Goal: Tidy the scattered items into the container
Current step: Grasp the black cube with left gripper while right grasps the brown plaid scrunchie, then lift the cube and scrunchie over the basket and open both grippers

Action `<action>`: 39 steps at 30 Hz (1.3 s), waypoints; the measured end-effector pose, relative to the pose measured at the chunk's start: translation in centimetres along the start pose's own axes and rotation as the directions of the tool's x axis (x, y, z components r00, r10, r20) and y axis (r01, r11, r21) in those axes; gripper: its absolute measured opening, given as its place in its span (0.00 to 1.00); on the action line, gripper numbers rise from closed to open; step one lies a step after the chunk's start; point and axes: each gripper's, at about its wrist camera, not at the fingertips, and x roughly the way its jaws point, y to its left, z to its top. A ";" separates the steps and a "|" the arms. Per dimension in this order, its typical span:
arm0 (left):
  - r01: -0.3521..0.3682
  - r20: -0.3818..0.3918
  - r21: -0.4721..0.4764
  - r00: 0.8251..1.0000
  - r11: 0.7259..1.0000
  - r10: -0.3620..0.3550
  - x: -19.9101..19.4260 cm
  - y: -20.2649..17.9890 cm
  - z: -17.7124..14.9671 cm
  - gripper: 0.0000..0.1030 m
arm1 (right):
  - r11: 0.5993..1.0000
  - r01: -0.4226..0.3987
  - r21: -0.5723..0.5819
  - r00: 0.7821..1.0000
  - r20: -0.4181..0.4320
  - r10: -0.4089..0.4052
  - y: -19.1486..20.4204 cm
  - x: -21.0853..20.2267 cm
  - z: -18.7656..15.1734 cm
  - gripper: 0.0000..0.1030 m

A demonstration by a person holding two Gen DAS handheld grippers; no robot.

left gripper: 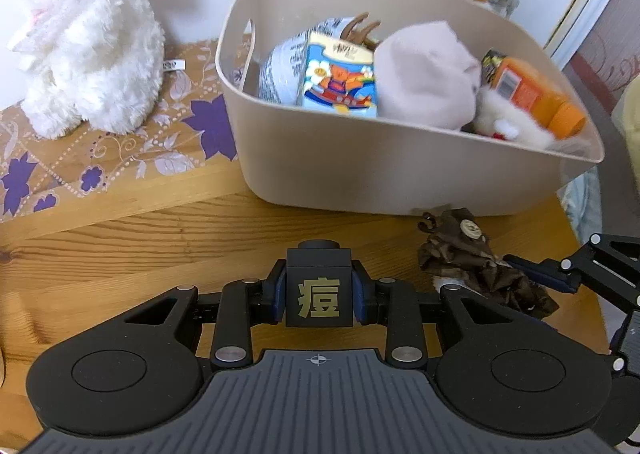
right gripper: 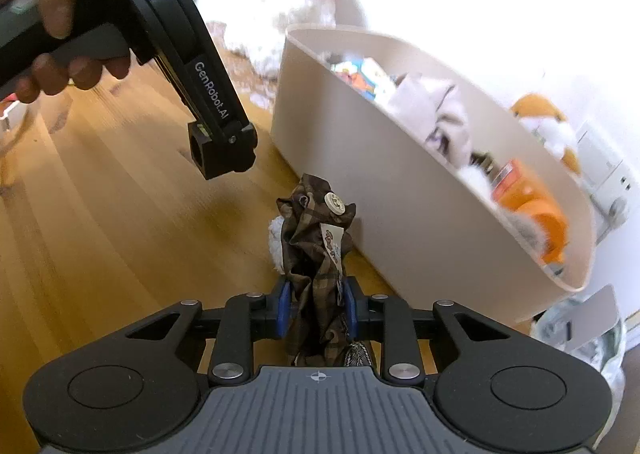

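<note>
The fingers point(left gripper: 362, 300) of the left gripper point(left gripper: 319, 296) are clamped on a black block point(left gripper: 319, 290) above the bench point(left gripper: 140, 246), in front of the tub point(left gripper: 400, 170). The right gripper point(right gripper: 316, 308) is closed on a brown plaid scrunchie point(right gripper: 316, 250), which sticks out past its fingers point(right gripper: 283, 308) just beside the tub's near wall.

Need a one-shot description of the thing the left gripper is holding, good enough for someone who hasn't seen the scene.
Start at the beige bin on the wooden table; just in front of its near wall, the left gripper is shut on a small black block. It is cube-shaped with a round stud on top and one gold Chinese character on its face, unlike the crumpled brown plaid cloth to its right.
</note>
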 end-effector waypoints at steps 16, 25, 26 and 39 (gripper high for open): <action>0.078 0.180 -0.030 0.981 0.996 -0.072 -7.5 0.2 4.0 0.31 | 1.000 0.016 0.023 0.963 0.270 -0.022 -6.6 -11.4 3.3 0.25; 0.003 0.255 -0.092 0.967 0.996 0.021 -6.3 -2.1 10.5 0.31 | 0.997 0.033 0.065 0.962 0.270 -0.050 -11.8 -6.4 7.4 0.25; -0.016 0.254 -0.100 0.966 0.995 0.041 -5.8 -2.5 11.1 0.31 | 0.997 0.027 0.077 0.965 0.257 -0.046 -11.9 -5.5 7.6 0.25; -0.147 0.168 -0.116 0.972 0.982 0.166 0.0 -4.1 11.8 0.45 | 0.993 0.040 0.114 0.987 0.149 -0.057 -12.5 1.7 7.8 0.26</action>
